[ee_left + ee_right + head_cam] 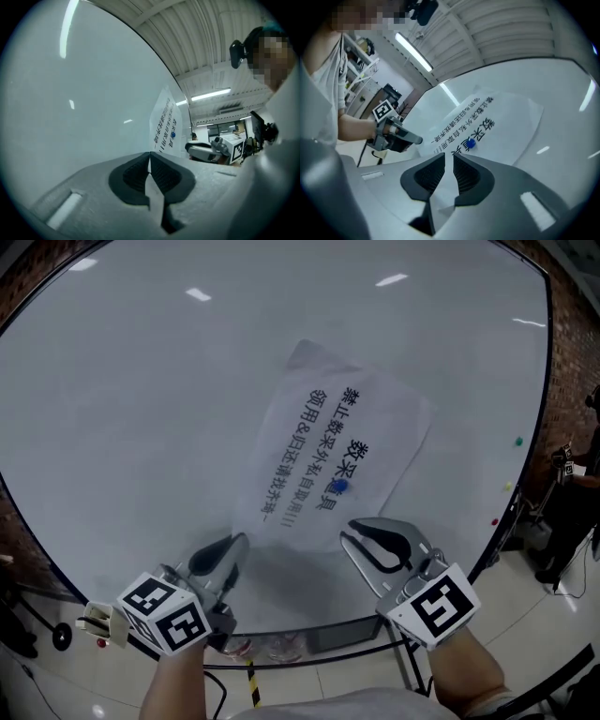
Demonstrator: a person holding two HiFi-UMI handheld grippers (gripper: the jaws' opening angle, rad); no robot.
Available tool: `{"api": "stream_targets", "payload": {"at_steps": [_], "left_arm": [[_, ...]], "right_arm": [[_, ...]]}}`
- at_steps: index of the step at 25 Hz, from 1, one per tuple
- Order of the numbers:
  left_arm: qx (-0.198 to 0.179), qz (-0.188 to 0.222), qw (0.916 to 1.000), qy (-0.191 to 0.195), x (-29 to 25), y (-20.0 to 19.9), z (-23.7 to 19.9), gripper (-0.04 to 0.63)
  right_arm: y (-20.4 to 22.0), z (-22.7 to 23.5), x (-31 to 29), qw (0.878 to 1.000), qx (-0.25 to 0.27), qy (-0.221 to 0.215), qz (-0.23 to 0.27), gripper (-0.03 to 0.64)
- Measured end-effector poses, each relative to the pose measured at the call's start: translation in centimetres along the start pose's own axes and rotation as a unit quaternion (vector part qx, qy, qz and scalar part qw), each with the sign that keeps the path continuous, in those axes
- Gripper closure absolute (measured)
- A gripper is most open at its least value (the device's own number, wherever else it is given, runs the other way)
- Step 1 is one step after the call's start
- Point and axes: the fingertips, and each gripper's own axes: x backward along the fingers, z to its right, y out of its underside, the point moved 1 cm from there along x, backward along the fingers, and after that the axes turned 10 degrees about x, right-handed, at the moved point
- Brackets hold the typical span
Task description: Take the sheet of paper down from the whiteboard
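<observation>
A white sheet of paper (328,451) with black print hangs tilted on the whiteboard (141,409), pinned by a blue magnet (339,487). My left gripper (238,541) sits at the sheet's lower left corner. In the left gripper view the left gripper (150,153) is shut, with the thin edge of the paper (164,123) running down between its pads. My right gripper (349,529) hovers just below the sheet's bottom edge, under the magnet. In the right gripper view the right gripper (449,155) shows a narrow gap with nothing gripped, and the magnet (469,144) lies just beyond its tips.
Small green (517,441), yellow (507,487) and red (494,520) magnets dot the board's right edge. The board's stand with a wheel (61,636) is at lower left, over a pale tiled floor (525,615). A brick wall (577,352) stands behind.
</observation>
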Motion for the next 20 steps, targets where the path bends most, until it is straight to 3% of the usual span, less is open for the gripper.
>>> {"api": "stream_targets", "payload": {"at_steps": [4, 7, 14, 20], "left_arm": [[0.006, -0.007, 0.9999, 0.01, 0.0, 0.0, 0.3, 0.592], [0.011, -0.01, 0.9998, 0.016, 0.1, 0.0, 0.4, 0.592], [0.019, -0.014, 0.9993, 0.029, 0.0, 0.1, 0.2, 0.592], [0.022, -0.021, 0.9987, 0.04, -0.2, 0.3, -0.1, 0.592]], "right_arm": [[-1.4, 2.1, -1.2, 0.991, 0.119, 0.056, -0.034, 0.551], [-1.9, 2.9, -2.1, 0.982, 0.161, 0.086, -0.05, 0.537], [-1.6, 3.5, -3.5, 0.969, 0.204, 0.129, -0.058, 0.534], [-1.3, 4.0, -3.9, 0.967, 0.202, 0.138, -0.063, 0.538]]}}
